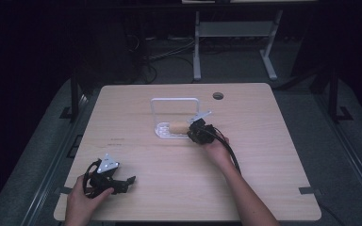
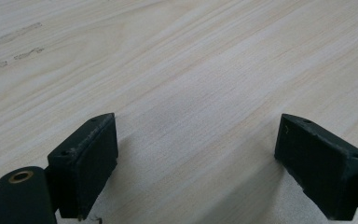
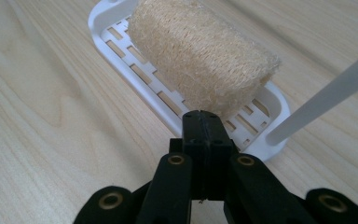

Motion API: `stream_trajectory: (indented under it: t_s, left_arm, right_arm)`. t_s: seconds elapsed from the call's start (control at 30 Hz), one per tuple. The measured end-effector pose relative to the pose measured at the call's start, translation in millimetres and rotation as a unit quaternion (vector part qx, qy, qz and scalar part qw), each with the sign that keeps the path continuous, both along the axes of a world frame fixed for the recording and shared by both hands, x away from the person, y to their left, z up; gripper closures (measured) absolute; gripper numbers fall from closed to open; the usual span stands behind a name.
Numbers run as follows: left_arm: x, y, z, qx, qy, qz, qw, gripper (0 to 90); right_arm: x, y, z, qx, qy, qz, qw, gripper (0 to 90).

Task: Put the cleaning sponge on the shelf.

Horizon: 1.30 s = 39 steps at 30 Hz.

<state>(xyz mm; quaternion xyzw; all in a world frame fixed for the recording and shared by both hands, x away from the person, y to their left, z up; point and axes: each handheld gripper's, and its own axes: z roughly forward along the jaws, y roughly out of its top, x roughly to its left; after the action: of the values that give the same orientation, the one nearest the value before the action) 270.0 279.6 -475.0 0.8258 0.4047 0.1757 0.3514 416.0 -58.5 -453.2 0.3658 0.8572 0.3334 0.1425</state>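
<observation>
A tan loofah sponge (image 1: 178, 127) (image 3: 200, 51) lies on its side in a small white slotted tray (image 1: 162, 132) (image 3: 121, 46) with a tall white wire handle (image 1: 174, 100) (image 3: 331, 91), at the table's middle. My right gripper (image 1: 192, 131) (image 3: 203, 116) is shut, jaws pressed flat together. Its tips sit at the sponge's near end, just over the tray's edge, with nothing seen between them. My left gripper (image 1: 129, 181) (image 2: 196, 154) rests low over the bare wood at the front left, open wide and empty.
The light wooden table (image 1: 264, 155) has a round cable hole (image 1: 218, 95) at the back right and faint marks (image 1: 115, 141) left of centre. A white desk frame (image 1: 235, 28) stands on the dark floor beyond the far edge.
</observation>
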Motion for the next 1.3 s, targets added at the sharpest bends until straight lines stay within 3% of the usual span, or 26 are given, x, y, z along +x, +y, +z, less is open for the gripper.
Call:
stream_trajectory:
  t_s: [0.6, 1.03, 1.13, 1.3]
  left_arm:
    - [0.4, -0.1, 0.0, 0.000, 0.000, 0.000, 1.0000, 12.7]
    - [0.4, -0.1, 0.0, 0.000, 0.000, 0.000, 1.0000, 12.7]
    - [0.4, -0.1, 0.0, 0.000, 0.000, 0.000, 1.0000, 12.7]
    - [0.4, -0.1, 0.0, 0.000, 0.000, 0.000, 1.0000, 12.7]
  right_arm:
    - [-16.0, -4.3, 6.4, 0.005, 0.002, 0.020, 0.9998, 82.4]
    - [-27.7, -22.1, 13.9, 0.014, 0.007, 0.023, 0.9996, 60.7]
    - [-32.2, -28.8, 14.7, 0.014, 0.004, 0.016, 0.9998, 51.6]
    - [-36.0, -34.2, 15.7, 0.016, -0.001, 0.009, 0.9998, 45.3]
